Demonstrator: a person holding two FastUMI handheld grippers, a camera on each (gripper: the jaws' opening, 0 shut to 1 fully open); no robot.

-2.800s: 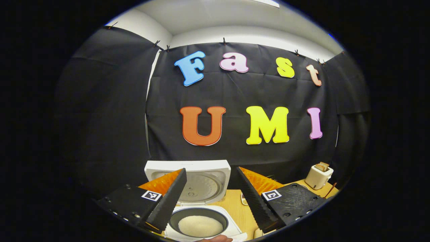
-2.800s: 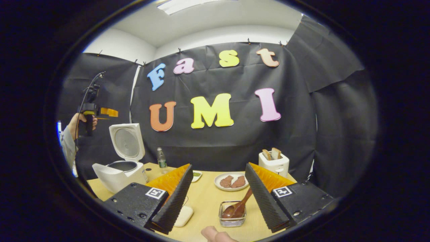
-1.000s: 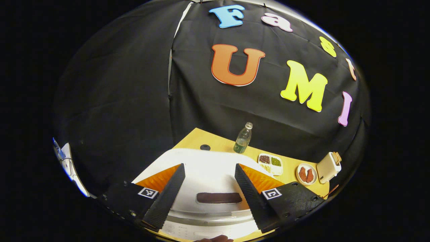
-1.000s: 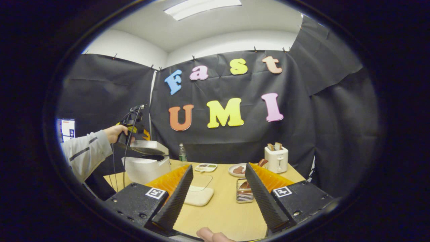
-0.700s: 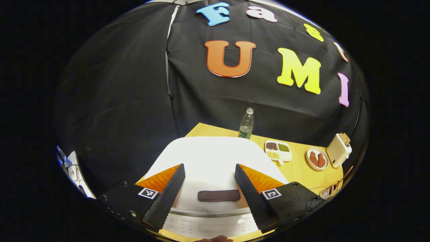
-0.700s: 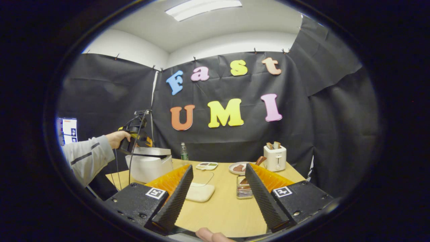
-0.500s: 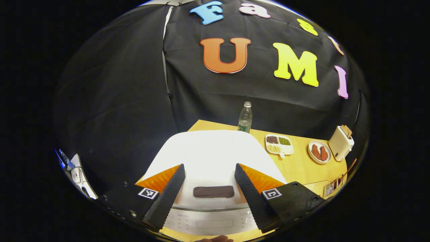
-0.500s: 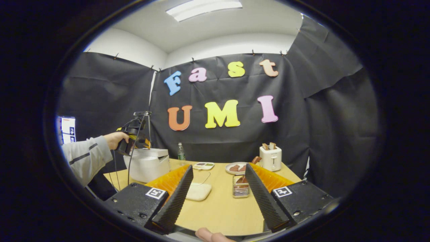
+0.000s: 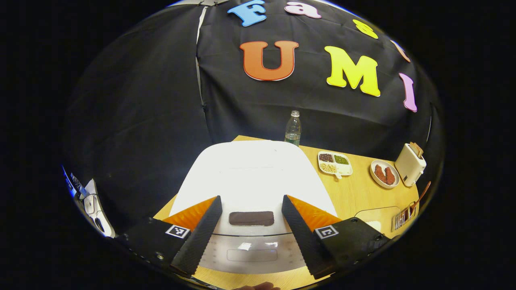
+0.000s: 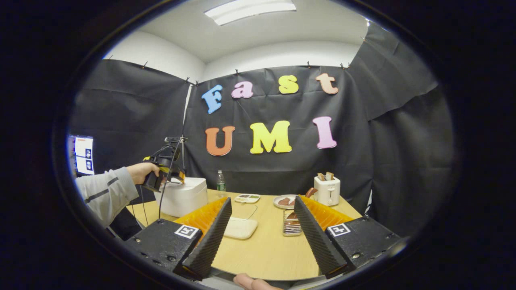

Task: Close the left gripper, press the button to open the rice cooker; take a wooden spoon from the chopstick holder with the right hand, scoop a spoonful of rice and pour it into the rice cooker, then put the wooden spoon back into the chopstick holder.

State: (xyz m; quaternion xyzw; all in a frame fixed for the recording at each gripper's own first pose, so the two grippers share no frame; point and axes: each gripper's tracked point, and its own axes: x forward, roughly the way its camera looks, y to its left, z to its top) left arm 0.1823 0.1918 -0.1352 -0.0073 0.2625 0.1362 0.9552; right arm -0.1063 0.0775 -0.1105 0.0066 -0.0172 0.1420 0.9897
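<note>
Left gripper (image 9: 250,229) over rice cooker (image 9: 252,173), fingers wide apart, holding nothing. Lid down. Squeeze fingers together first, then poke dark button (image 9: 251,218) (straight down). Right gripper (image 10: 261,231) wide apart too, holding nothing.

White rice cooker (image 9: 250,177), dark brown button (image 9: 251,218), pale wooden table (image 10: 266,245), cream toaster (image 10: 327,190)

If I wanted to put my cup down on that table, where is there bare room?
The near edge of the table is bare wood, in front of the white tray and the wire chopstick holder. Another open strip lies between the rice cooker and the sectioned dish. The far right is crowded: the plate and toaster.
</note>
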